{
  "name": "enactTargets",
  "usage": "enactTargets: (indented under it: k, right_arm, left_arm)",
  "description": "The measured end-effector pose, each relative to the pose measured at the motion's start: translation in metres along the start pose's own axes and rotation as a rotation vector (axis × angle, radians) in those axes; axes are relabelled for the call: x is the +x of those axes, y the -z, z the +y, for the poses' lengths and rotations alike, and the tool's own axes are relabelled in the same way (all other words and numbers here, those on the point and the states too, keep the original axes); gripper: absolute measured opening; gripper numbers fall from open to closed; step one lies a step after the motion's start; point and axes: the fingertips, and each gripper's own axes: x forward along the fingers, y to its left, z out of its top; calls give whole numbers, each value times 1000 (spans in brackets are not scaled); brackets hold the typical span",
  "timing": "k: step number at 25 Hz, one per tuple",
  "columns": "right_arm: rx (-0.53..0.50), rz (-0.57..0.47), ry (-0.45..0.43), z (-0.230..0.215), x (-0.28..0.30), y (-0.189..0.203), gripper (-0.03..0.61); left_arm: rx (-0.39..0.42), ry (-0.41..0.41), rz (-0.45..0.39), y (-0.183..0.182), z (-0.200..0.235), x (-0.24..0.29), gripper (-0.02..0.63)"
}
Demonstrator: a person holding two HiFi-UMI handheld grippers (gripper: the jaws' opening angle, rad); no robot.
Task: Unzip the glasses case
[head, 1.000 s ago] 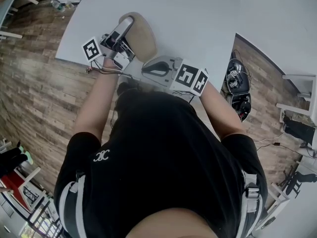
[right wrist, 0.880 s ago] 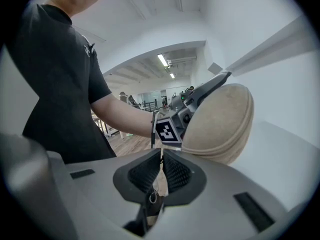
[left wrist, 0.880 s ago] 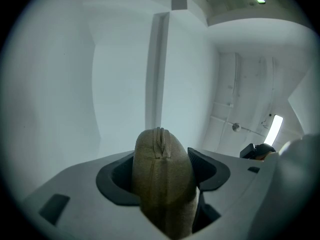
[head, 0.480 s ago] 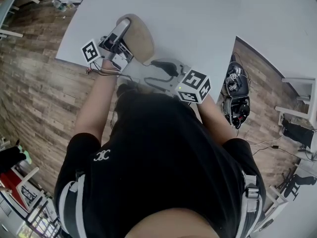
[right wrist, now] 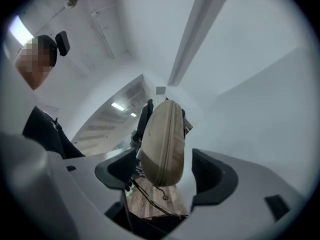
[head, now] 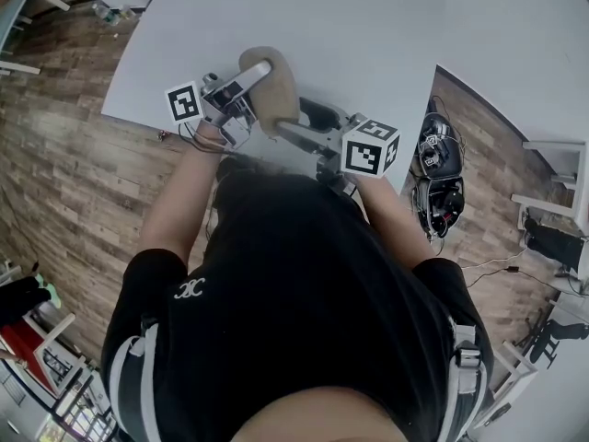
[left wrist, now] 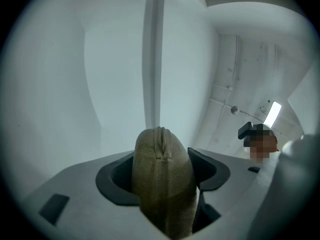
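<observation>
A tan fabric glasses case point(head: 273, 95) hangs above the near edge of the white table point(head: 368, 26). My left gripper point(head: 247, 83) is shut on it. In the left gripper view the case point(left wrist: 162, 184) fills the gap between the jaws of that gripper point(left wrist: 162, 174), and its zip seam point(left wrist: 160, 139) runs over the top end. My right gripper point(head: 308, 122) points left at the case's near end. Its jaws have just been opening. The rounded end of the case point(right wrist: 162, 139) sits between the open jaws of the right gripper point(right wrist: 167, 174), with a gap on the right side.
The table's near edge point(head: 230, 141) runs just below both grippers, with wood-plank floor point(head: 64, 155) to the left. Black equipment point(head: 440, 164) lies on the floor at the right. The person's black shirt point(head: 294, 293) fills the lower half of the head view.
The right gripper's jaws went from shut to wide open, and the gripper rolled and shifted right. The left gripper carried the case to the right and nearer the person.
</observation>
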Motion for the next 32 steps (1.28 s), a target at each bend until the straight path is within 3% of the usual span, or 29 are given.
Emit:
enactTargets:
  k: [3,7,10,12,16,18,19,20,21,22,24,32]
  right_arm:
    - [50,20,-43,3,11,2,318]
    - [-6,66,-38,2,11,8,296]
    - [-37,88,19,-8,9,14,295]
    - [-52,75,82,-20,3,13,293]
    - [-179,118,328,-70,-18,19,291]
    - [-278,205,451,-94,-28,33,291]
    - [-327,249,502,-104,-32,39,291]
    - [-371,284,546,-112,-35,44,291]
    - [-404,310,583,-120,-36,48,291]
    - [-422,328,612,-127,-37,52,291]
    - [-433,359,646,-137,-37,58,291]
    - [-488,527,778,-174,-26,70,291]
  left_arm:
    - [13,17,56,9,-2,7,295]
    - [57,-16,118,15,-1,9,295]
    - [213,-179,205,17,21,0,319]
    - [310,-289,279,22,35,-5,401]
    - [421,-488,346,26,61,-30,420]
    - [478,-659,345,22,76,-52,411]
    - [530,-772,342,17,84,-65,330]
    - [588,-887,332,11,90,-78,103]
    - [634,-985,323,6,95,-89,2]
    - [659,-1052,317,3,99,-97,2]
    - [667,-1109,316,3,105,-105,2]
    - [712,-1078,402,20,105,-105,2]
